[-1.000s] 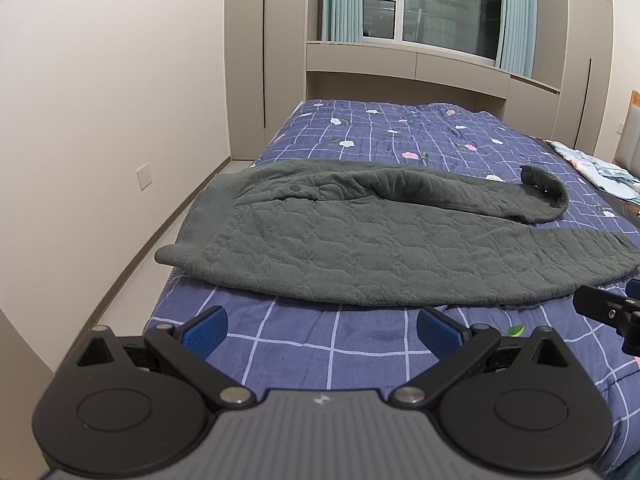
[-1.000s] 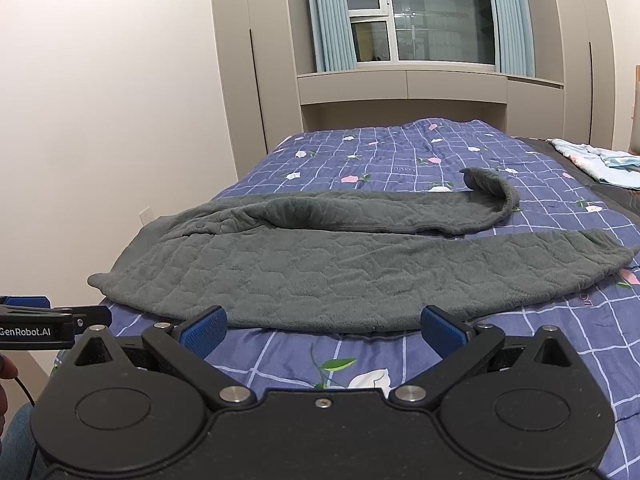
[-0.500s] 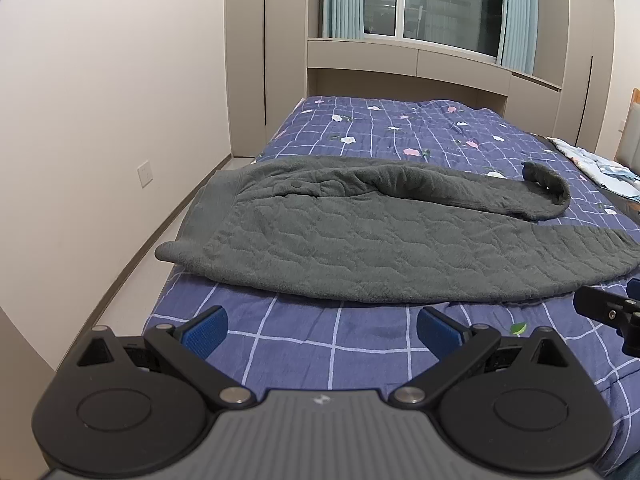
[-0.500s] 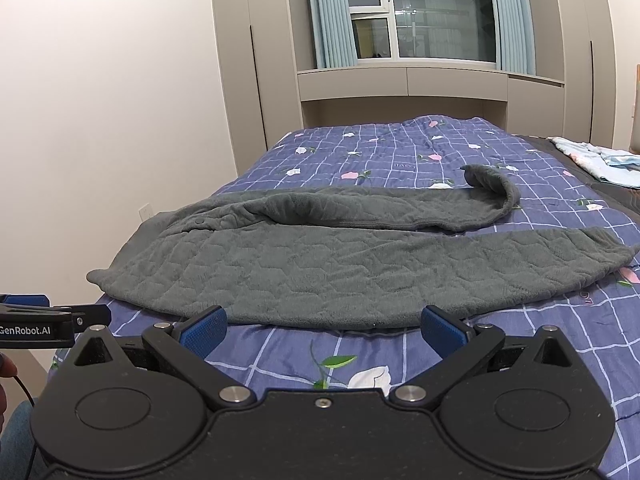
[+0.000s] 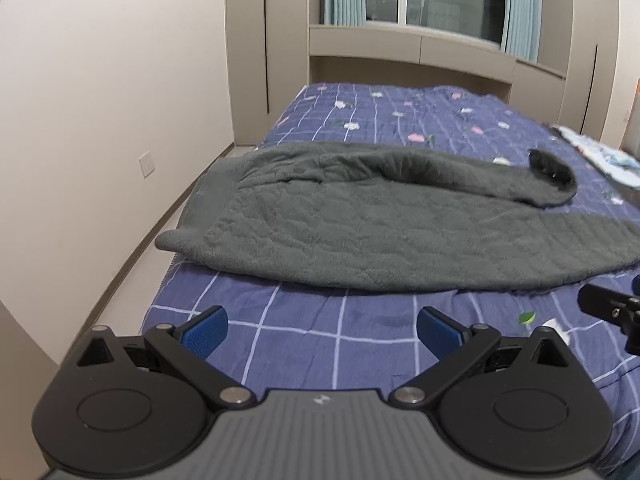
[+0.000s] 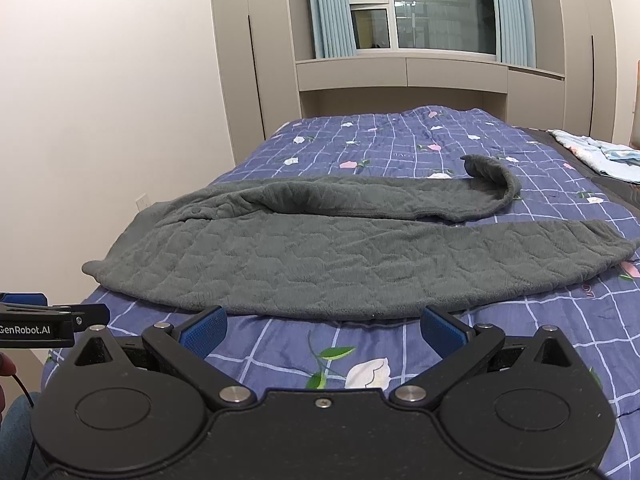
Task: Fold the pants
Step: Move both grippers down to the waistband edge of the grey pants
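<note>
Grey quilted fleece pants (image 5: 360, 232) (image 6: 320, 256) lie sideways across a blue checked floral bedspread (image 5: 320, 328) (image 6: 360, 144). The waistband is at the left and hangs a little over the bed's edge. The legs run right, and the far leg's cuff (image 6: 492, 172) curls upward. My left gripper (image 5: 322, 326) is open over bare bedspread, short of the pants' near edge. My right gripper (image 6: 324, 326) is open too, its blue pads just at the near hem, holding nothing. The other gripper's tip shows at each view's side.
A white wall (image 5: 100, 120) and a strip of floor run along the bed's left side. Beige wardrobes and a curtained window (image 6: 420, 12) stand behind the bed. A light folded cloth (image 6: 600, 156) lies at the bed's far right.
Both views have pulled back and risen slightly, so the pants sit a little farther from the left gripper. The pants have not moved and both grippers stay open.
</note>
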### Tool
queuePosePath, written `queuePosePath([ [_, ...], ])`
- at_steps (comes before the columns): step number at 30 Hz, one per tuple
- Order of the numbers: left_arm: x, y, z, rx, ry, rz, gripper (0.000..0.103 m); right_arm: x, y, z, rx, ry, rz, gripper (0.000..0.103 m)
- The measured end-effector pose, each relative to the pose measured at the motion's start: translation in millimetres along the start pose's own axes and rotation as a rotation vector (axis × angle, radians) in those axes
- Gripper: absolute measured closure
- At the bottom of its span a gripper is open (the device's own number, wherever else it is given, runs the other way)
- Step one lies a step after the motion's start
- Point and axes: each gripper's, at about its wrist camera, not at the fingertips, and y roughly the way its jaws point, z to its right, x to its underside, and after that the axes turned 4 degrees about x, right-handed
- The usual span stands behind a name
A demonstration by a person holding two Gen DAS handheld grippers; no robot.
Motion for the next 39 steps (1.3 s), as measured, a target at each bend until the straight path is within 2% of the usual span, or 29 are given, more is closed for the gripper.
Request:
queuePosePath([
  [7,-8.7,17.2,-1.0,-0.046,0.004,-0.070,0.000,-2.8,12.3,-3.1,0.030,-0.021,-0.055,0.000],
  [13,-25.4,32.1,-7.3,-0.091,0.005,-0.087,0.000,-12.4,32.1,-5.2,0.071,-0.047,-0.119,0.000],
  [25,-78.0,70.6,-12.8,-0.128,0.023,-0.089,0.000,-46.1,76.0,-1.8,0.066,-0.051,-0.153,0.000],
  [39,-158.2,145.2,-16.2,-0.121,0.096,-0.068,0.000,-98.0,155.3,3.7,0.020,-0.095,-0.154,0.000],
])
